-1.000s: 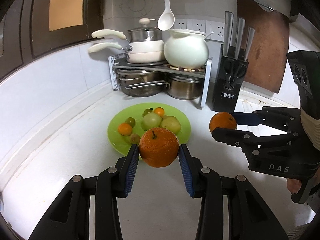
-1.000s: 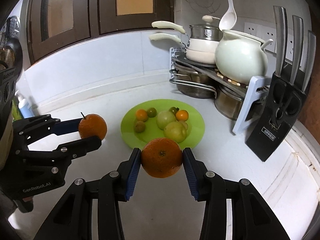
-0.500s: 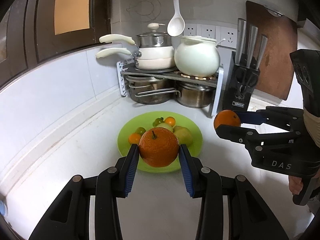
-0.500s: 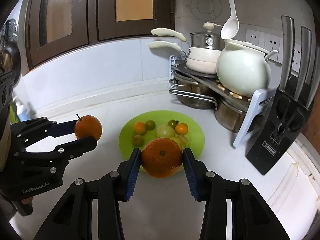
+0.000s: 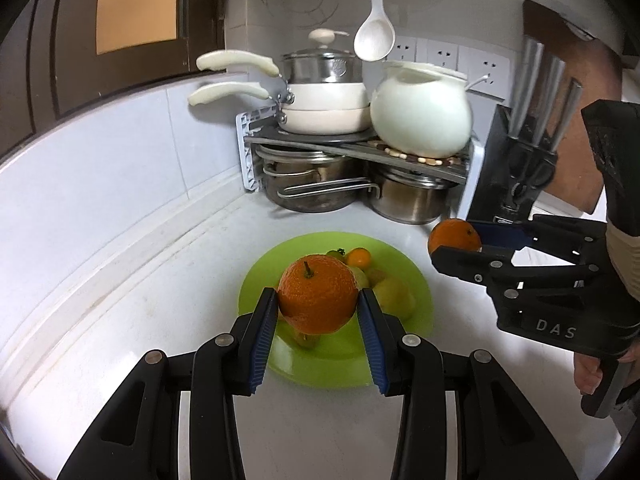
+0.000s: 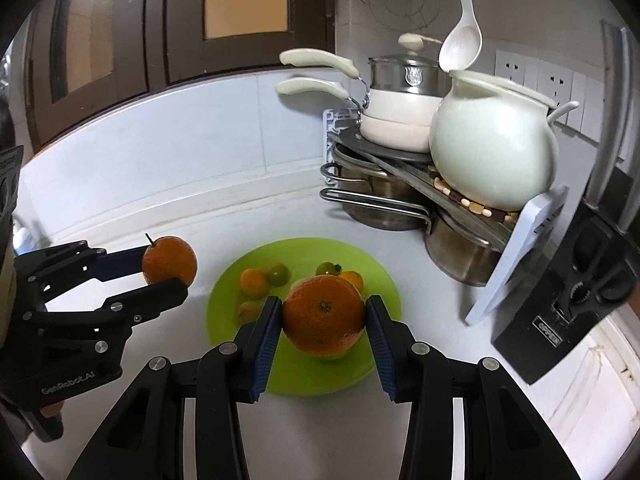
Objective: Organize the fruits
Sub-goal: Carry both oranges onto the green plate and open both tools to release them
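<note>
Oranges ride in both tools: the left gripper (image 5: 318, 322) clamps the stemmed orange (image 5: 318, 298), the right gripper (image 6: 324, 330) grips the second orange (image 6: 324, 314). Both have advanced toward the green plate (image 5: 416, 280) near the worktop's back corner and now hang over its front rim, so release looks imminent.

You've got 2 big round oranges (image 5: 318, 298) (image 5: 454, 236), 1 round lime-green plastic plate (image 5: 416, 280) w/ approx. 6 small fruits, 2 black two-finger grippers (image 5: 318, 320) (image 6: 324, 330), 3 steel-handled knives (image 5: 550, 80) in 1 black block, 1 white hanging ladle (image 5: 374, 38).
</note>
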